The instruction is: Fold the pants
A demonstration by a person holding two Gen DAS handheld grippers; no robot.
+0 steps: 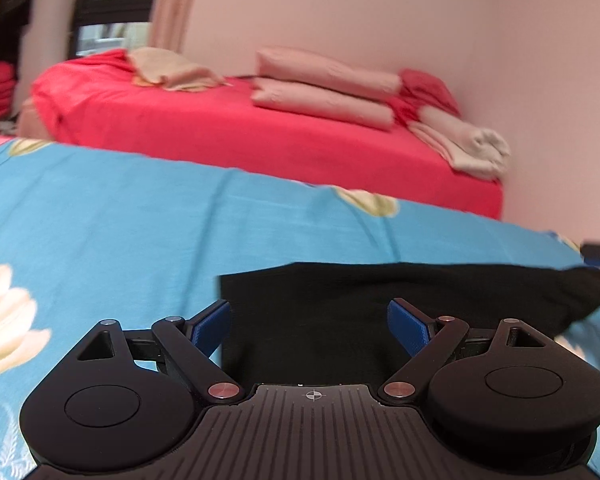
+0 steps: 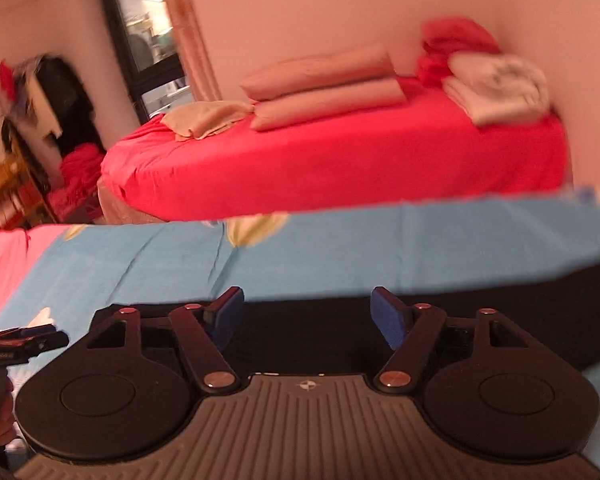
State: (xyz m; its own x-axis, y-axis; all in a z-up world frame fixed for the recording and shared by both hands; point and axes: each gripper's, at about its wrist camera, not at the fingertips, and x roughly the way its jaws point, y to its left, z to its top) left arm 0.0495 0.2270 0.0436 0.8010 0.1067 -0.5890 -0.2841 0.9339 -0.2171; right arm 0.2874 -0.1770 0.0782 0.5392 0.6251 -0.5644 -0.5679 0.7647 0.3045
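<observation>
Black pants [image 1: 380,300] lie flat on a blue flowered bedsheet [image 1: 100,220], their left edge straight and a rumpled end off to the right. My left gripper [image 1: 309,322] hovers just above the near part of the cloth, its blue pads [image 1: 210,324] spread wide with nothing pinched. In the right wrist view the pants [image 2: 500,312] stretch as a dark band across the sheet [image 2: 340,248]. My right gripper [image 2: 307,316] stands open over them, pads apart and gripping nothing. The picture is blurred.
A second bed with a red sheet [image 1: 260,136] stands beyond, carrying pink pillows [image 1: 328,84] and folded towels [image 1: 468,144]. A pale wall is behind it. The other gripper and a hand [image 2: 0,424] show at the right wrist view's lower left.
</observation>
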